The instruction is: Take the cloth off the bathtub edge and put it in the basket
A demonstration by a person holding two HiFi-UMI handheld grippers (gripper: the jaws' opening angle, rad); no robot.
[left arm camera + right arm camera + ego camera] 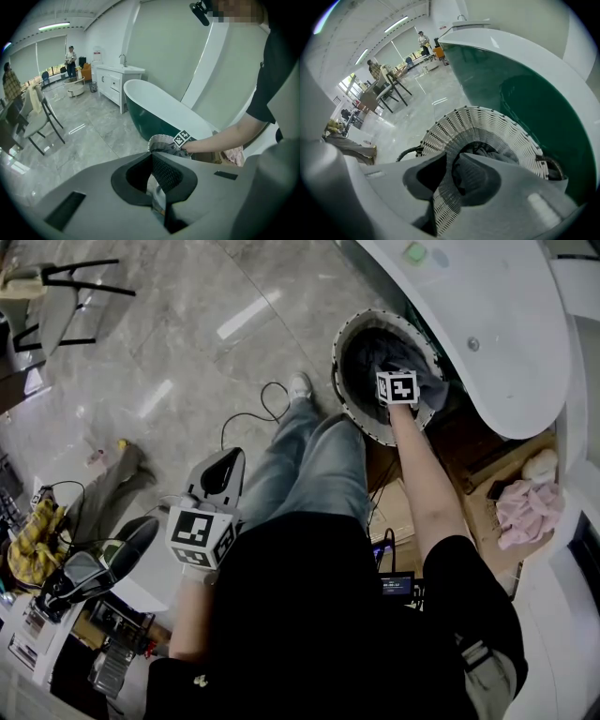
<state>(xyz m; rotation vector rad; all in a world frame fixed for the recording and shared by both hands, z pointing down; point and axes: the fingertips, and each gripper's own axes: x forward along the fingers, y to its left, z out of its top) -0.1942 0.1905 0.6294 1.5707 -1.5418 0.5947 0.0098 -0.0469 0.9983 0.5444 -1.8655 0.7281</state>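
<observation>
My right gripper point(454, 163) is down inside the woven basket point(339, 381) beside the bathtub point(487, 324). Its jaws are pinched nearly together on a fold of the dark grey cloth point(368, 351), which lies bunched in the basket (I see nothing else in there). My left gripper point(152, 159) hangs closed and empty, well off to the left. If I lift before letting go fully, the fold could catch on a pad and drag back out, or tip the basket.
</observation>
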